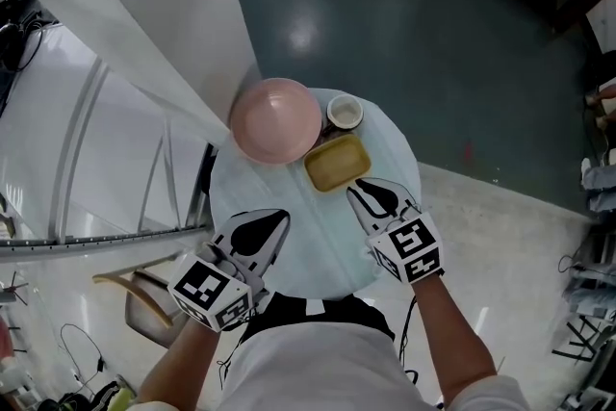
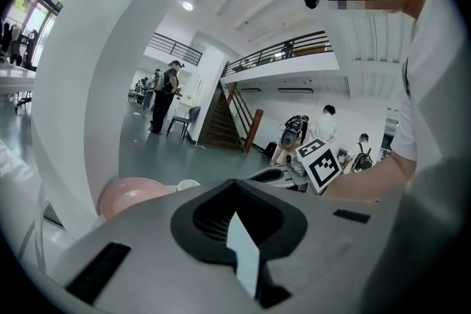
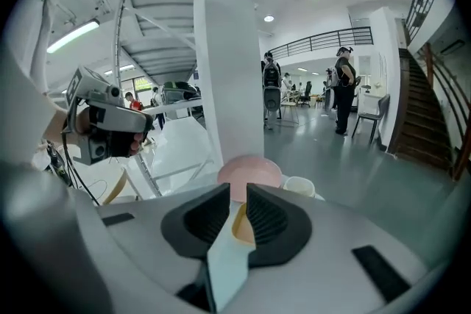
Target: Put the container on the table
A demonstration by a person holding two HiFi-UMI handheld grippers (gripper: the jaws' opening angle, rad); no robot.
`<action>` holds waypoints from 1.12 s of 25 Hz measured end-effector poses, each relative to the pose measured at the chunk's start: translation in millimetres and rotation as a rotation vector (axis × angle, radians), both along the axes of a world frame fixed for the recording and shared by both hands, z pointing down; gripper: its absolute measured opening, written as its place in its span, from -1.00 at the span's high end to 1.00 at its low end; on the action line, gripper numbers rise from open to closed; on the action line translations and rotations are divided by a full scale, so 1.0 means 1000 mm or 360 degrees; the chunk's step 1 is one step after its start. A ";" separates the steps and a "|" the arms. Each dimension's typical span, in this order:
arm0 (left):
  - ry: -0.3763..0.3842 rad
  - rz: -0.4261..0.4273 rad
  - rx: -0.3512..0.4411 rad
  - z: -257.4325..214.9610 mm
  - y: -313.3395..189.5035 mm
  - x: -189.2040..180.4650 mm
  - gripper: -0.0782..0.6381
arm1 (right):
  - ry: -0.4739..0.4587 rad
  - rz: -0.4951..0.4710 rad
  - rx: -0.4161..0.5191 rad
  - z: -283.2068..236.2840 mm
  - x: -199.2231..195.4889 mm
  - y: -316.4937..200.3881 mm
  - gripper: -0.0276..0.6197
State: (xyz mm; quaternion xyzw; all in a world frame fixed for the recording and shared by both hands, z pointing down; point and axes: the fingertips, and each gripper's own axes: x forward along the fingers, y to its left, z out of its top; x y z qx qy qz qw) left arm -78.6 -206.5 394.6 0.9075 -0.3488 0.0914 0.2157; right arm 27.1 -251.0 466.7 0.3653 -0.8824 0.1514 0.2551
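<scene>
Your left gripper [image 1: 277, 218] shut at near edge of tabletop [image 1: 318, 250], your right gripper [image 1: 355, 192] narrowly parted, empty, just beside yellow container [image 1: 338, 163].

You are looking down at a pink bowl [image 1: 277, 120] sitting near the centre of the frame, with a small white cup [image 1: 345, 112] standing just right of it. A white pillar [image 1: 154, 5] is slanting across the upper left, and a wooden chair [image 1: 144, 313] is showing at lower left.
</scene>
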 end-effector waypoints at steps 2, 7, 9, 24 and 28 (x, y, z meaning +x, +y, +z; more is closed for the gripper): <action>-0.0004 0.0003 0.0015 -0.004 0.001 0.003 0.73 | -0.0027 0.0002 0.0018 -0.010 0.002 0.004 0.67; -0.0019 -0.0001 0.0050 -0.015 0.003 0.009 0.73 | -0.0095 0.0018 0.0048 -0.030 0.010 0.013 0.67; -0.0025 -0.0002 0.0058 -0.020 0.004 0.010 0.73 | -0.0124 0.0026 0.0059 -0.038 0.013 0.015 0.67; -0.0041 -0.0027 0.0146 -0.046 0.006 0.021 0.73 | -0.0290 0.0031 0.0139 -0.086 0.026 0.029 0.71; -0.0037 -0.0036 0.0171 -0.053 0.008 0.025 0.72 | -0.0320 0.0030 0.0163 -0.098 0.030 0.034 0.73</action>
